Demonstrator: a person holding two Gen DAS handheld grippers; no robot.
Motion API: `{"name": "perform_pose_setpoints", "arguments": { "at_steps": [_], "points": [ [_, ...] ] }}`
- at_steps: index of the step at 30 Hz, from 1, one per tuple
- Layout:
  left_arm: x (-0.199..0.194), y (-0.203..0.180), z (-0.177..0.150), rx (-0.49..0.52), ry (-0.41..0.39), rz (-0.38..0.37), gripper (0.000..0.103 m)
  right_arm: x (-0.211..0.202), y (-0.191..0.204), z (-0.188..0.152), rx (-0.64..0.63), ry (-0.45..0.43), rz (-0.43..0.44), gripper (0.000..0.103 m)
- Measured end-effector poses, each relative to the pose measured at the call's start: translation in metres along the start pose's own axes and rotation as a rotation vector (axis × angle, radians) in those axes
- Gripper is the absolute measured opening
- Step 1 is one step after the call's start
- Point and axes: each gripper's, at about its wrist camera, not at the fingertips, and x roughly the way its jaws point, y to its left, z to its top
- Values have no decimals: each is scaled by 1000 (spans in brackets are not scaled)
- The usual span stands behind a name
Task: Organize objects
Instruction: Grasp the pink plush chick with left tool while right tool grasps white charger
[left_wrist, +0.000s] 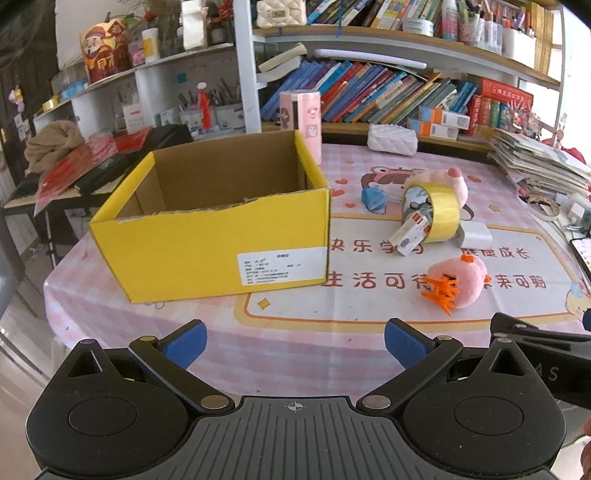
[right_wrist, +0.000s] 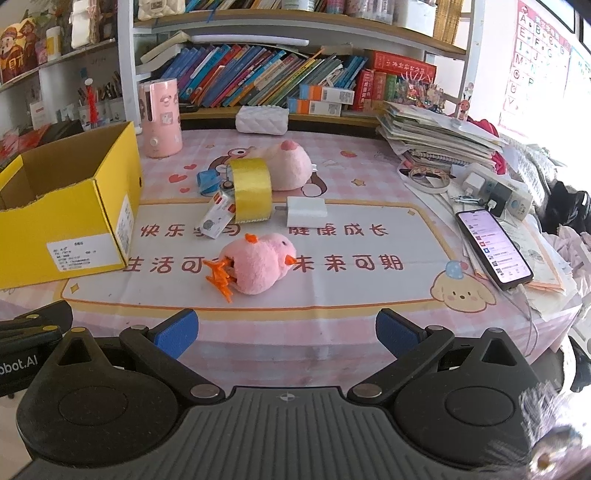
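Observation:
An open yellow cardboard box (left_wrist: 221, 236) stands on the pink table; it also shows in the right wrist view (right_wrist: 74, 206). Its inside looks empty. To its right lie a pink plush chick (left_wrist: 458, 282) (right_wrist: 258, 266) with an orange clip (right_wrist: 219, 278), a yellow tape roll (left_wrist: 441, 212) (right_wrist: 251, 188), a small card box (right_wrist: 218, 218), a white charger (right_wrist: 306, 212), a blue wrapper (right_wrist: 208, 181) and a second pink plush (right_wrist: 288, 166). My left gripper (left_wrist: 295, 341) is open and empty before the box. My right gripper (right_wrist: 286, 328) is open and empty, short of the chick.
A pink cylinder appliance (right_wrist: 161, 118) and a white quilted case (right_wrist: 262, 120) stand at the back. A phone (right_wrist: 493, 249), chargers and a paper stack (right_wrist: 436, 136) crowd the right side. Bookshelves rise behind the table. The right gripper's body shows in the left wrist view (left_wrist: 535, 336).

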Motion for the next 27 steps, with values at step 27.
{"name": "perform_pose_setpoints", "arguments": {
  "at_steps": [27],
  "points": [
    [38,-104,53,107,-71,-118,103,56,-99,62,74,-75,18,90]
  ]
}}
